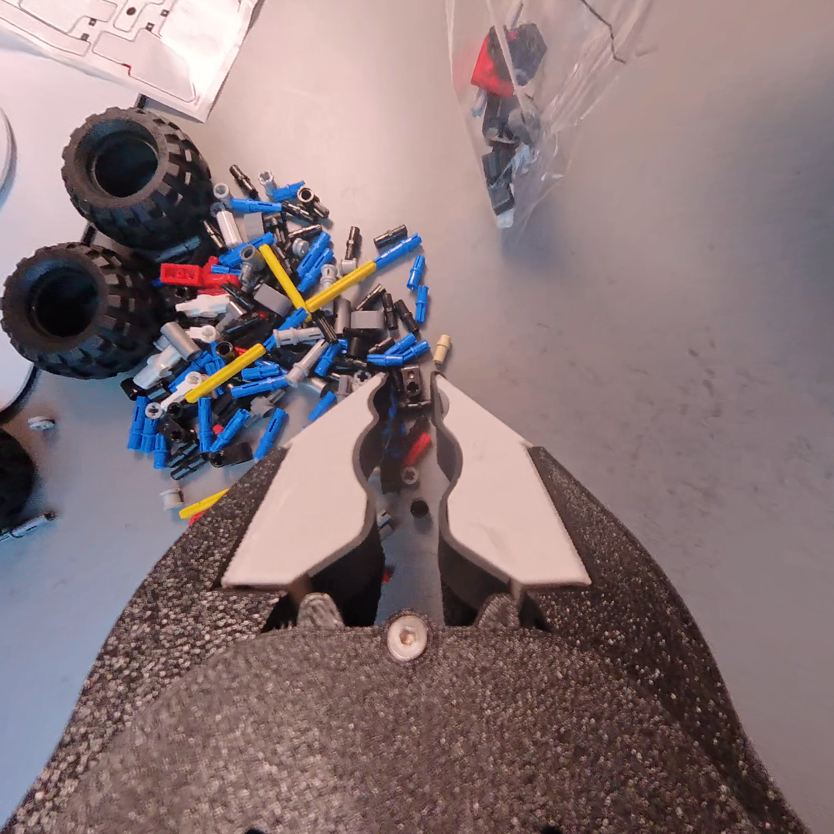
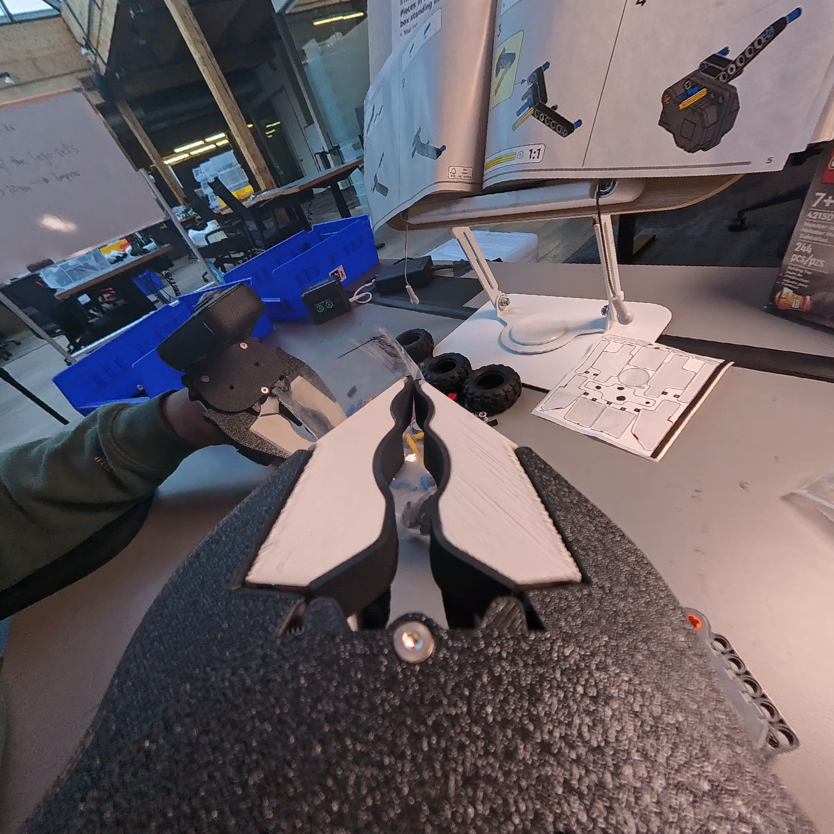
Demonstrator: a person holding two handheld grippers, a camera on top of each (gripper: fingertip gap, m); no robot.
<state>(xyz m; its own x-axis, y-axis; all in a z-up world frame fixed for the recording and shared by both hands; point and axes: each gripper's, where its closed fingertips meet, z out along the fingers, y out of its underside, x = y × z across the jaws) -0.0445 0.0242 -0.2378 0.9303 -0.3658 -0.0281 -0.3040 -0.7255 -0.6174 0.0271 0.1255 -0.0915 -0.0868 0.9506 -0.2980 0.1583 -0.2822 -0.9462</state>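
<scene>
The left gripper (image 1: pixel 410 377) pinches a small black connector block (image 1: pixel 411 383) at the near edge of the loose building-piece pile (image 1: pixel 280 325) on the bench (image 1: pixel 632 406). The right gripper (image 2: pixel 414 381) is clenched on a clear plastic bag (image 2: pixel 388 356). Beyond lie black tyres (image 2: pixel 492 388) and a sticker sheet (image 2: pixel 627 392).

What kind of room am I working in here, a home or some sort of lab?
Most likely a shared workshop or lab, not a home. Behind the grey table stand a whiteboard, blue storage bins and more desks with office chairs under exposed timber beams.
</scene>
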